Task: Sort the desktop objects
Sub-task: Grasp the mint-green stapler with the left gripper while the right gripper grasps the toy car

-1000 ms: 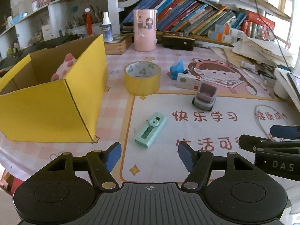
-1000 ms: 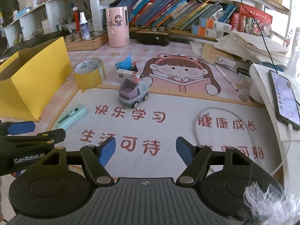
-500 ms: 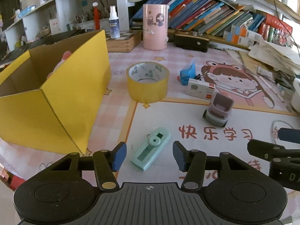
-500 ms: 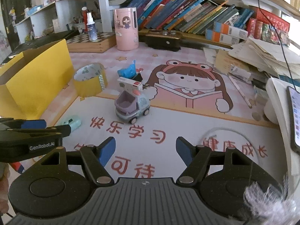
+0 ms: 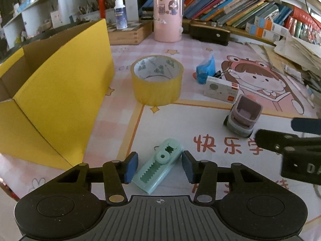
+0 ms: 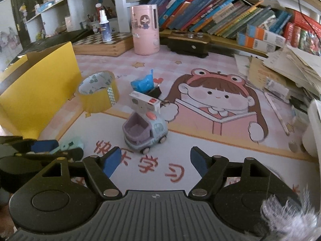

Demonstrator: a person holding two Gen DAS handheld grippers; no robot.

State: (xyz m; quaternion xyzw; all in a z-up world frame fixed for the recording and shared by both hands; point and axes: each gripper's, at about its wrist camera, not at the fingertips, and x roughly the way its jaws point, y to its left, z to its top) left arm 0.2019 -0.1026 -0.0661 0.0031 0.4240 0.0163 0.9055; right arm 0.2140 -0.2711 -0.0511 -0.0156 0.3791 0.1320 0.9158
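My left hand-held gripper (image 5: 159,165) has just been closing around the mint green cutter (image 5: 158,169), which lies on the tabletop (image 5: 200,120) between its pads, not yet pinched. My right hand-held gripper (image 6: 155,161) is spread wide, empty, just short of the toy truck (image 6: 145,134). The yellow box (image 5: 50,104) stands left of the cutter.

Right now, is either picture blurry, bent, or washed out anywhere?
Left wrist view: fisheye bends the bookshelf; the right claw at the edge is motion-smeared; the mint cutter is sharp. Right wrist view: glare at the top right; blurred fluff bottom right.
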